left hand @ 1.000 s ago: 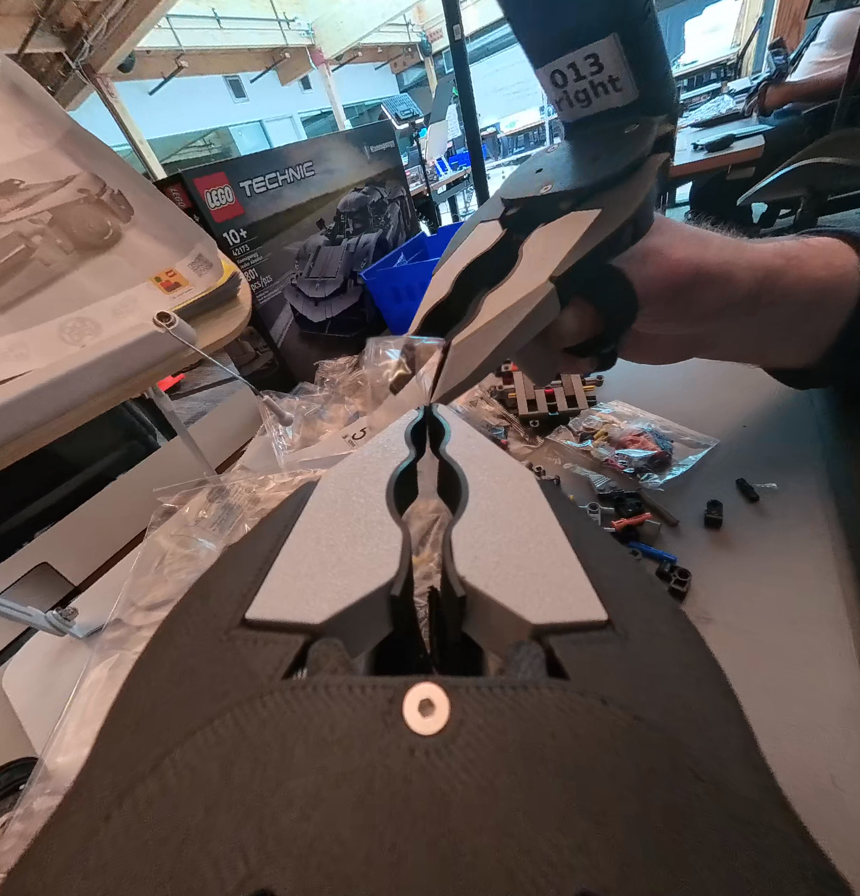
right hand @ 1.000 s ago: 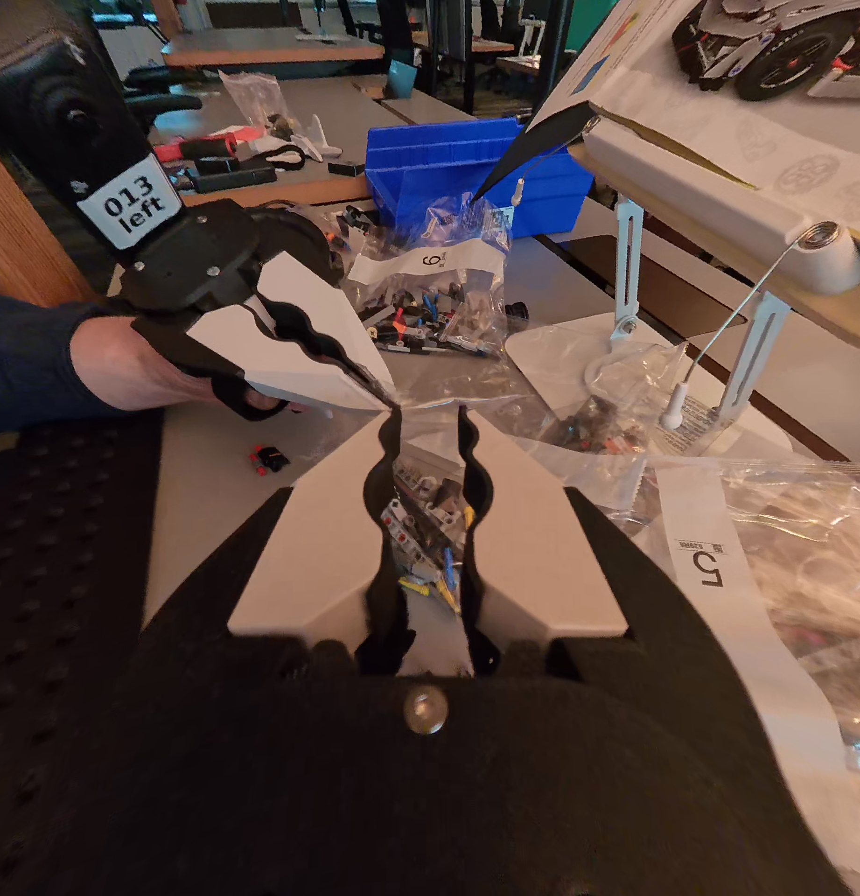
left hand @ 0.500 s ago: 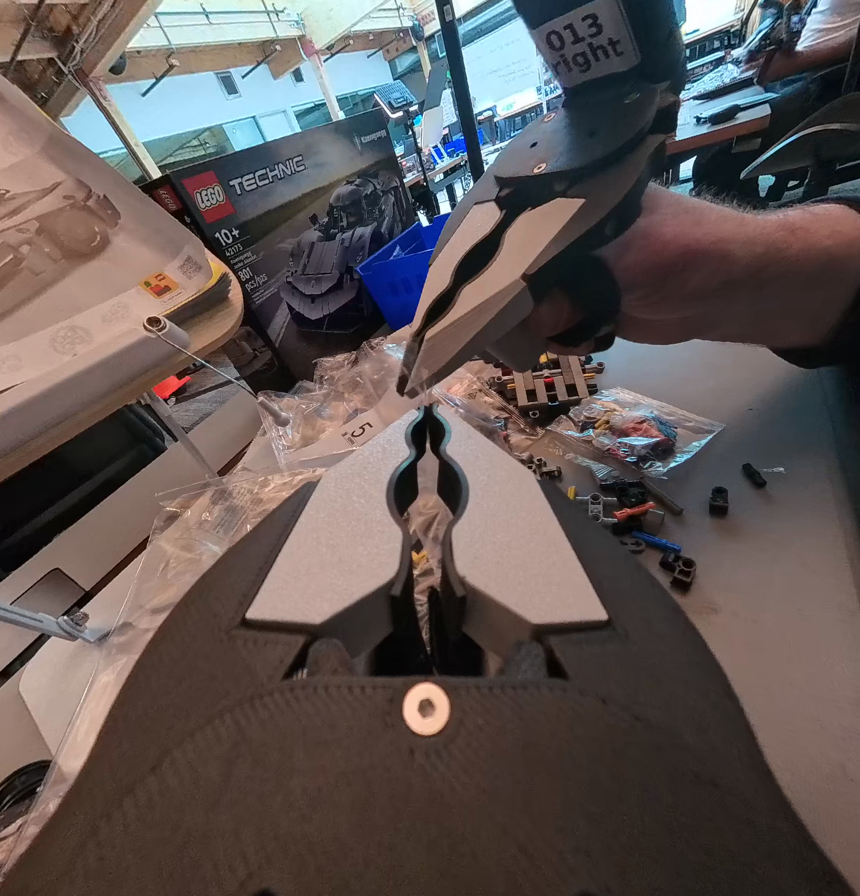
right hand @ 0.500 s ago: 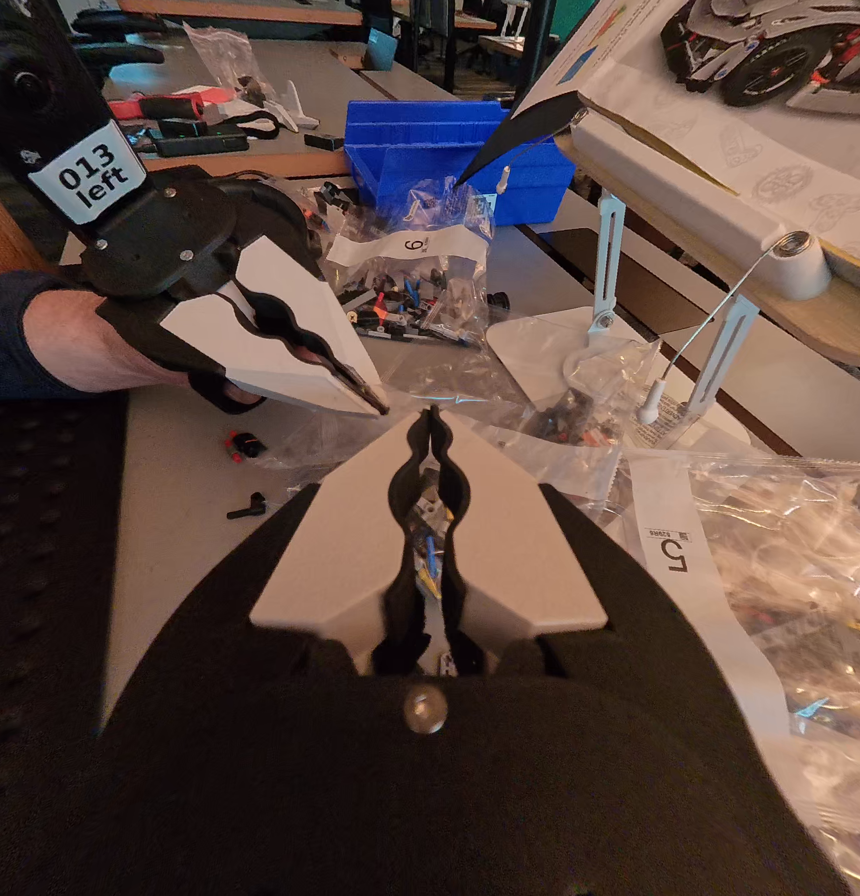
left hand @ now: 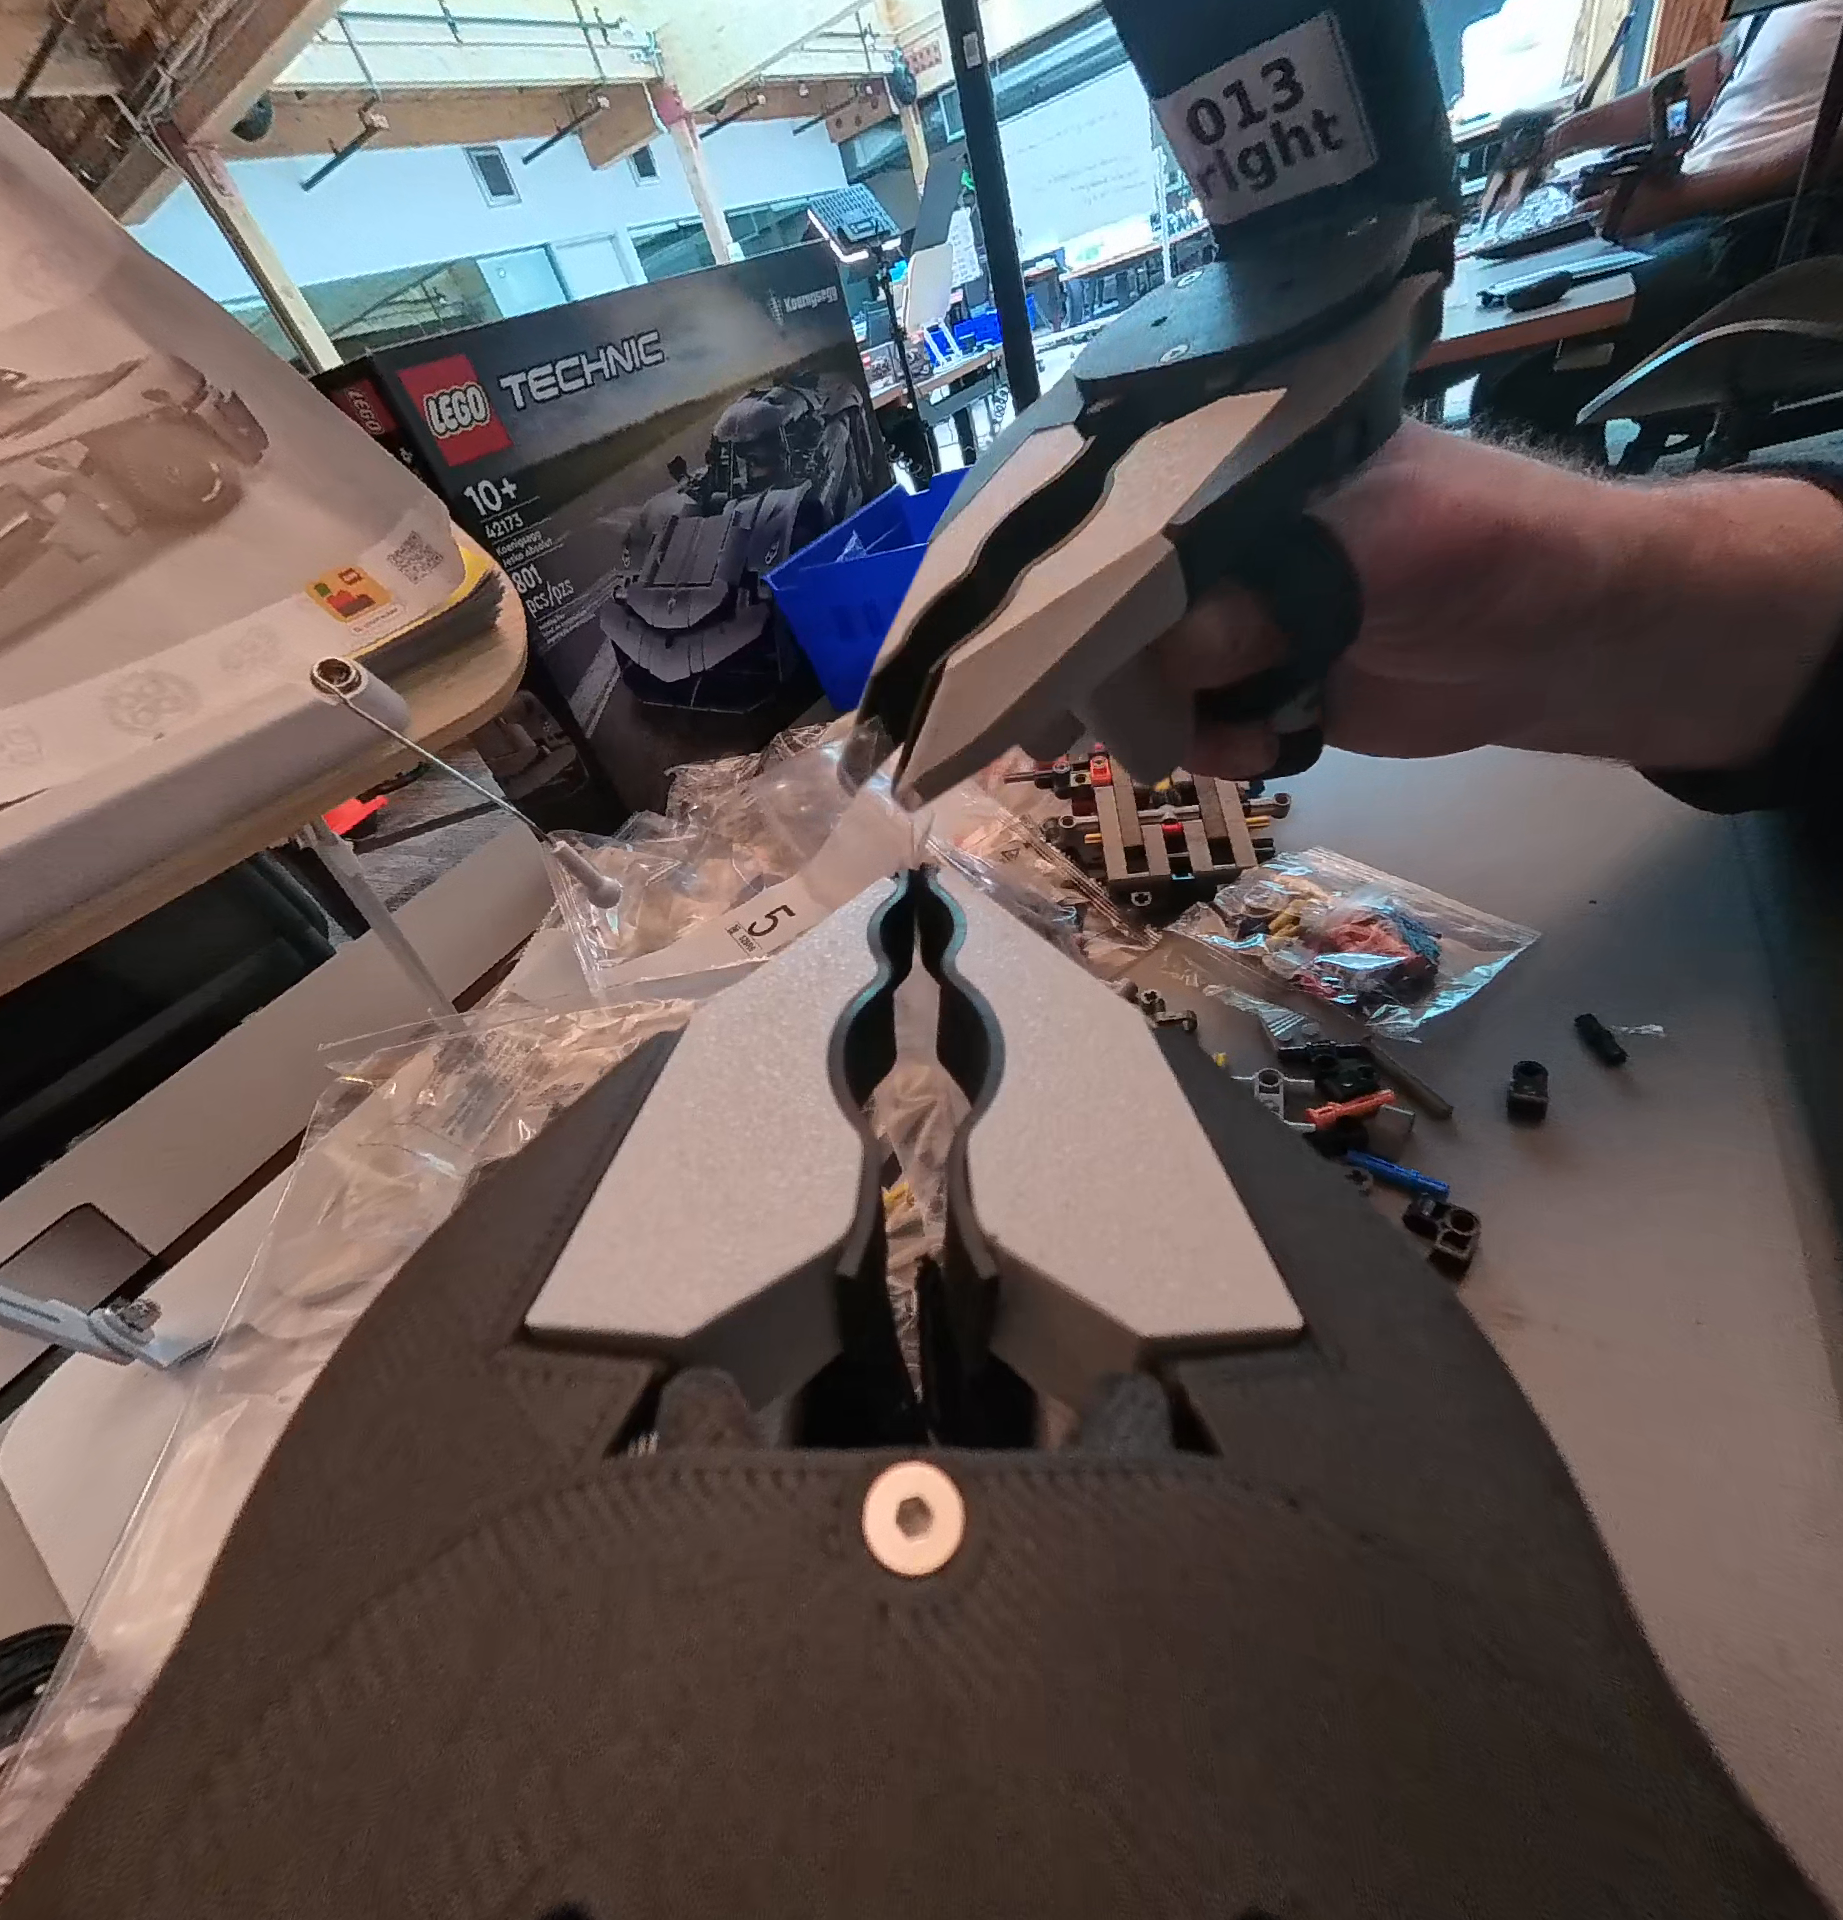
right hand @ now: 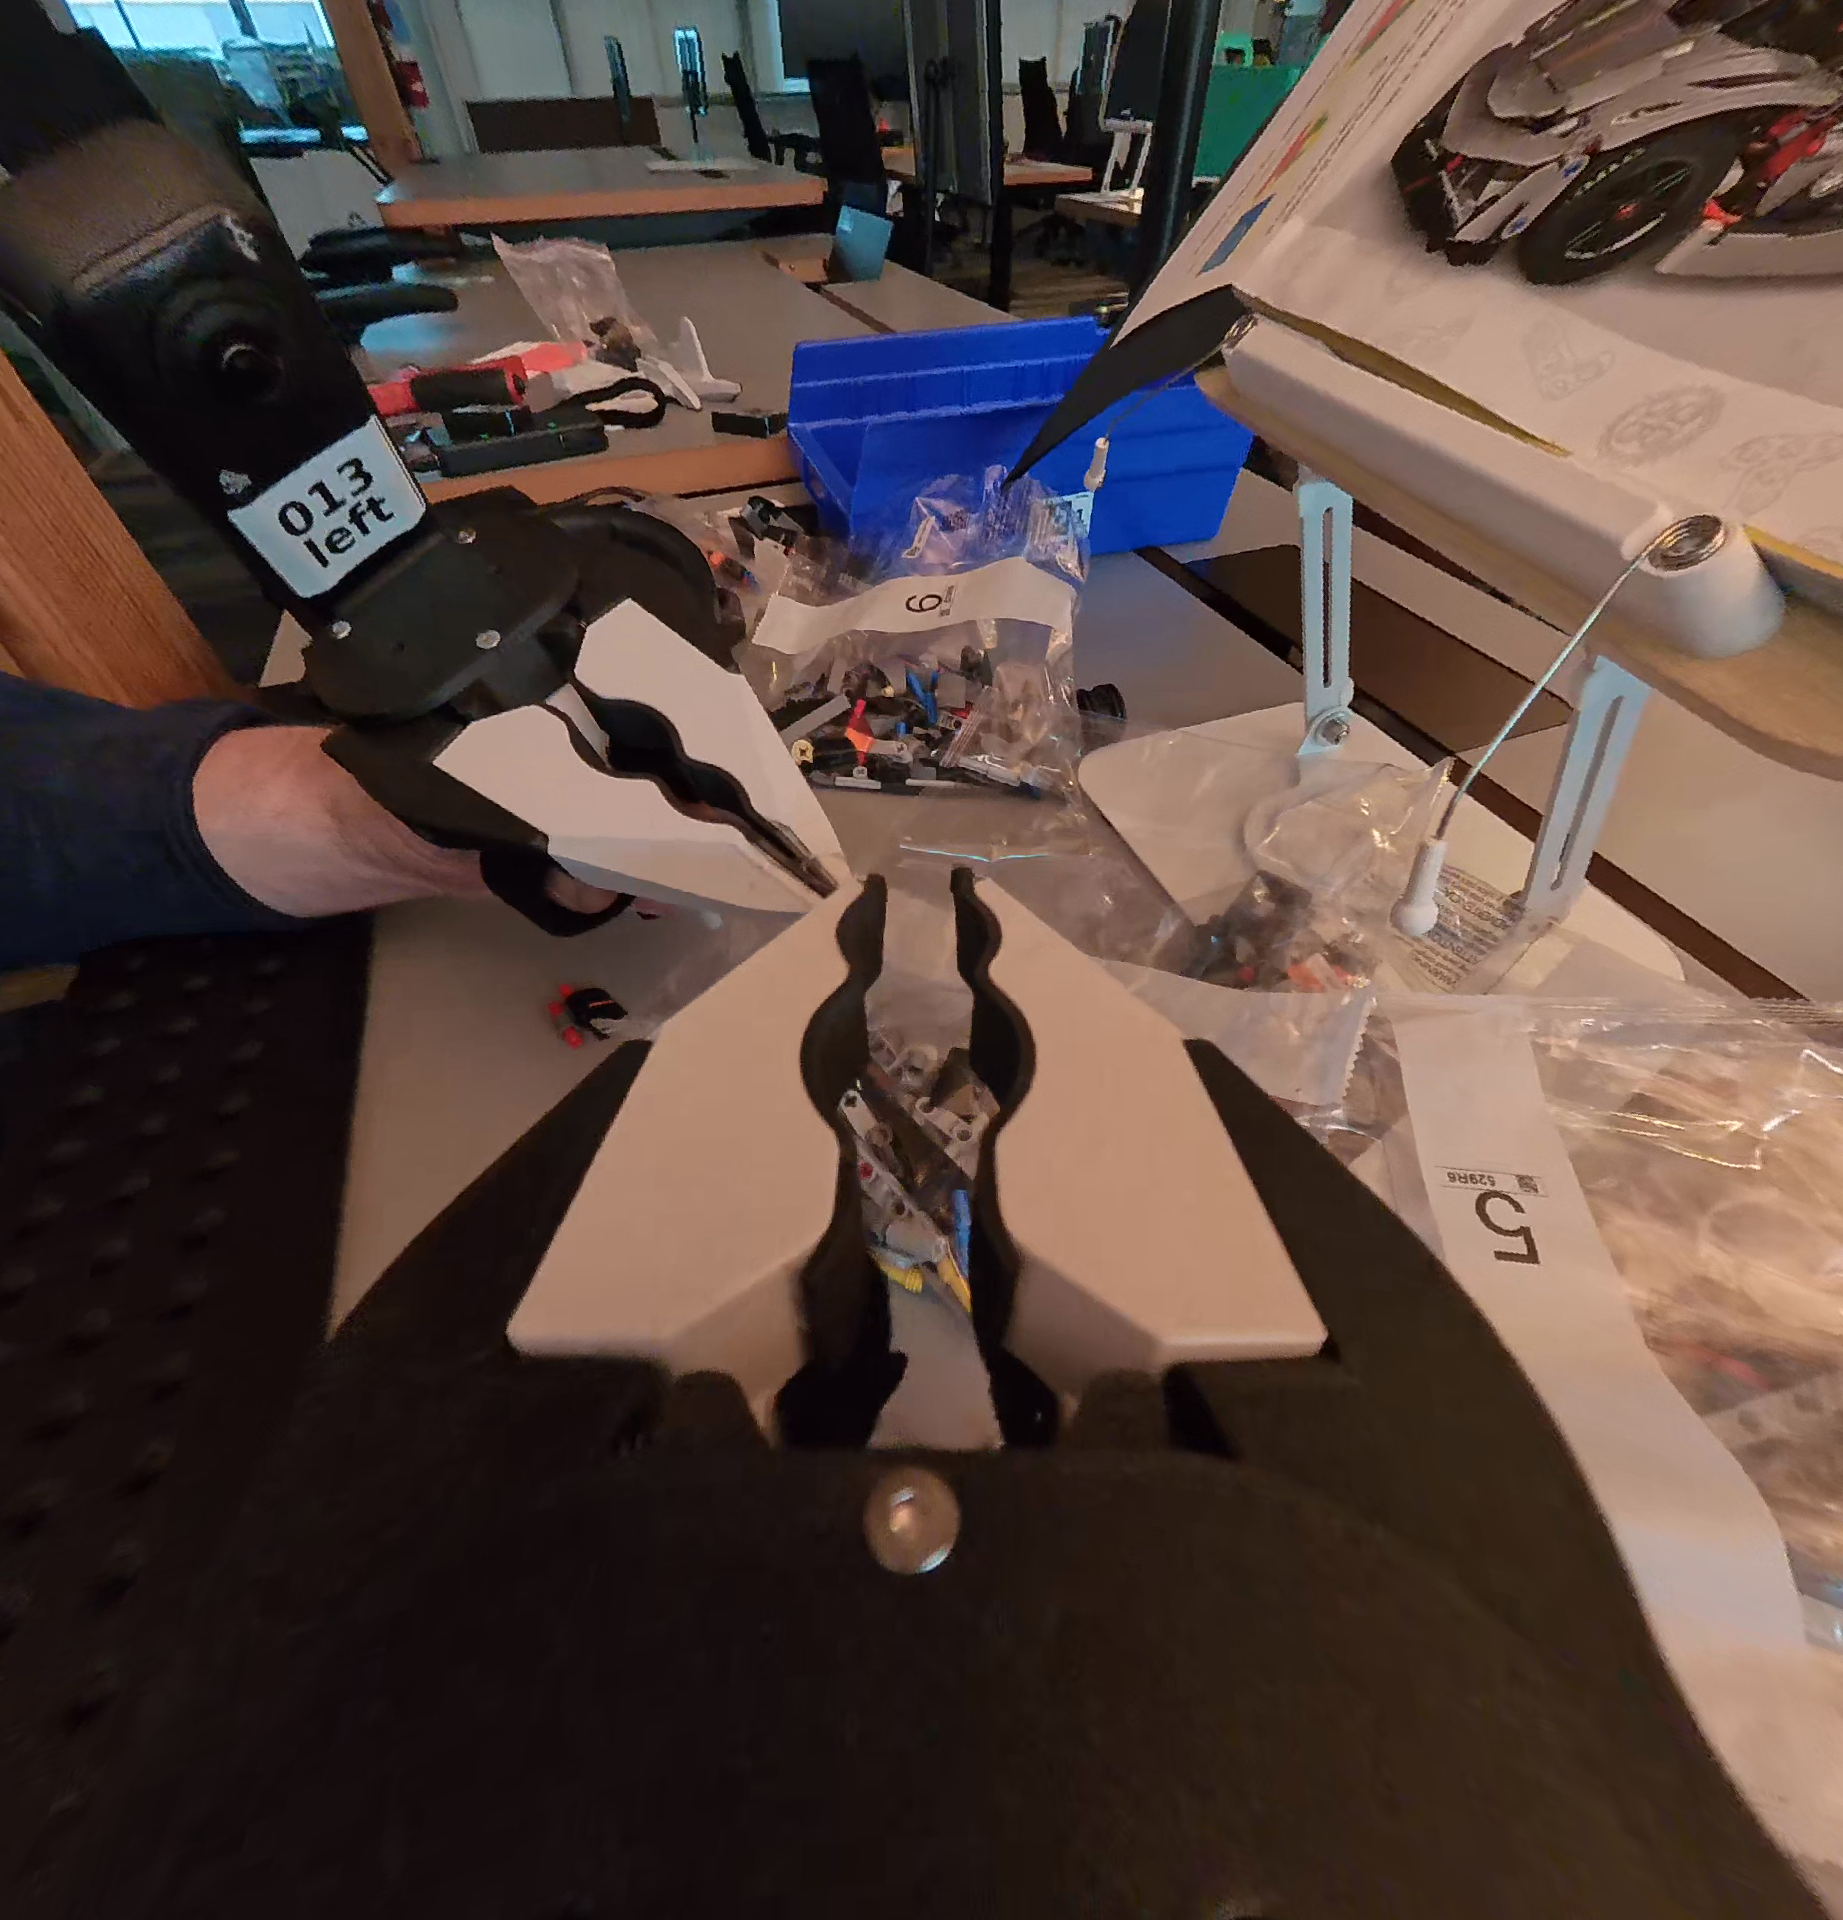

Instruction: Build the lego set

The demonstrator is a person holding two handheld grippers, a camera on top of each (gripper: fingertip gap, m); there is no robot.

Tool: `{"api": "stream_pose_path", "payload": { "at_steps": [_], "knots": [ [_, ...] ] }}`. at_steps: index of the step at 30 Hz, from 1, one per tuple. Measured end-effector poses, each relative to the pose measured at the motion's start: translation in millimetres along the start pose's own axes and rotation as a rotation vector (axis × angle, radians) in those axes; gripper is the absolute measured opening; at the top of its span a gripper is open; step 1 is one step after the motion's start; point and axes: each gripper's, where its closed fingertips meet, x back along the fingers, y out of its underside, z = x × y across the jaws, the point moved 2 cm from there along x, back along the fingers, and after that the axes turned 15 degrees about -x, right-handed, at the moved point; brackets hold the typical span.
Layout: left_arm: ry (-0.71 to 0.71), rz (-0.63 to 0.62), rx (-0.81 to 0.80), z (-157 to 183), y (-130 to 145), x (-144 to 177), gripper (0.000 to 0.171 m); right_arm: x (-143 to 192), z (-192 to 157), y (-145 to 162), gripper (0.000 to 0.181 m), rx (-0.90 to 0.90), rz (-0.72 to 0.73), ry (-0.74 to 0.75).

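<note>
A clear plastic bag of small lego pieces (right hand: pixel 912 1132) lies on the grey table (left hand: pixel 1623 1299). My left gripper (left hand: pixel 917 881) is shut on the bag's top edge. It also shows in the right wrist view (right hand: pixel 829 883), shut. My right gripper (right hand: pixel 919 885) is open by a narrow gap, tip to tip with the left one, and the bag's film sits between its jaws. It shows from the side in the left wrist view (left hand: pixel 881 769). A partly built grey beam assembly (left hand: pixel 1156 831) lies behind.
A bag with a white strip (right hand: pixel 1499 1195), another full bag (right hand: pixel 927 665), a small bag of coloured pieces (left hand: pixel 1343 935) and loose pieces (left hand: pixel 1353 1112) lie around. The booklet stand (right hand: pixel 1571 436), blue bin (right hand: pixel 1000 416) and set box (left hand: pixel 636 499) stand behind. My two grippers' fingertips are within a few centimetres of each other. Left tips and right tips are each some 20 cm from the partly built grey beam assembly (left hand: pixel 1156 831).
My right gripper shut on the bag half a second ago and has opened again. My left gripper has stayed shut on the bag.
</note>
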Motion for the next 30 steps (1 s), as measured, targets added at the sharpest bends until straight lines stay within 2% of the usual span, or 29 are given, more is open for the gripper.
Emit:
{"api": "stream_pose_path", "payload": {
  "at_steps": [10, 30],
  "knots": [
    [-0.004, -0.032, -0.081, 5.2, 1.2, -2.5, 0.0, -1.4, 0.5, 0.6, 0.008, -0.029, -0.003, -0.001],
    [0.005, -0.033, -0.105, 8.5, 1.4, -3.9, 0.0, -2.2, -2.7, 1.8, 0.0, -0.01, -0.01, 0.002]
  ]
}}
